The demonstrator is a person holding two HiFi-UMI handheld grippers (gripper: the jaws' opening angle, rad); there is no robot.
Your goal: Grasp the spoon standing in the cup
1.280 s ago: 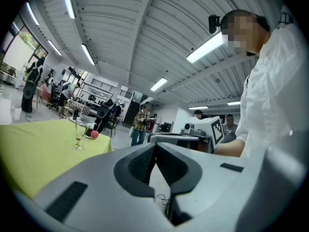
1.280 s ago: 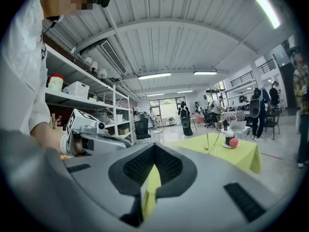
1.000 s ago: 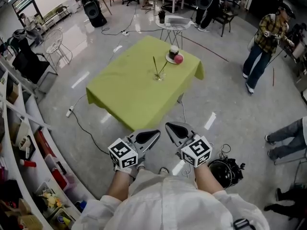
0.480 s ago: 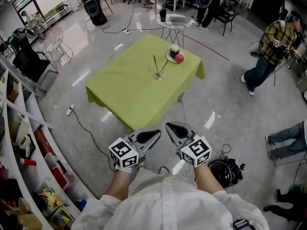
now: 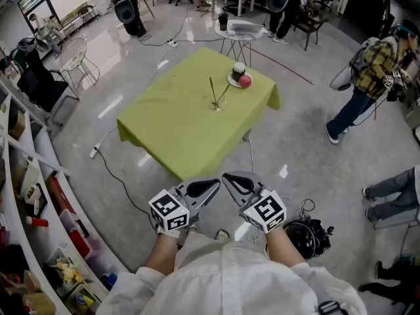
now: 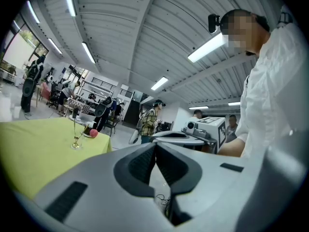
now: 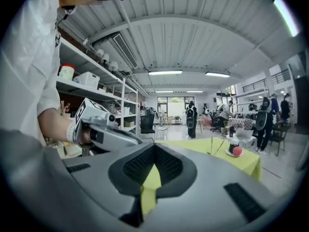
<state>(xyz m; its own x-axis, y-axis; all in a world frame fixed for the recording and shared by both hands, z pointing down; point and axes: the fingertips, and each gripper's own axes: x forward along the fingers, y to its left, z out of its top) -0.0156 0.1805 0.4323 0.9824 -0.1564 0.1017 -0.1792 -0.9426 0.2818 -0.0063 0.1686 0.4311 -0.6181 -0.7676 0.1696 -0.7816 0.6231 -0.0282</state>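
Both the left hand-held gripper (image 5: 215, 183) and right hand-held gripper (image 5: 227, 176) are closed tight and empty. The thin spoon (image 5: 212, 89) stands in the small clear glass cup (image 5: 216, 105) on the yellow-green worktop (image 5: 177, 130), far off. Reaching in still closed could tip the cup.

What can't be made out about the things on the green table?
Clear glass cup, head view: too small to tell which thin stem is the spoon.
Dark object on the white plate, all views: too small to identify.
Table legs: hidden by yellow-green tablecloth.
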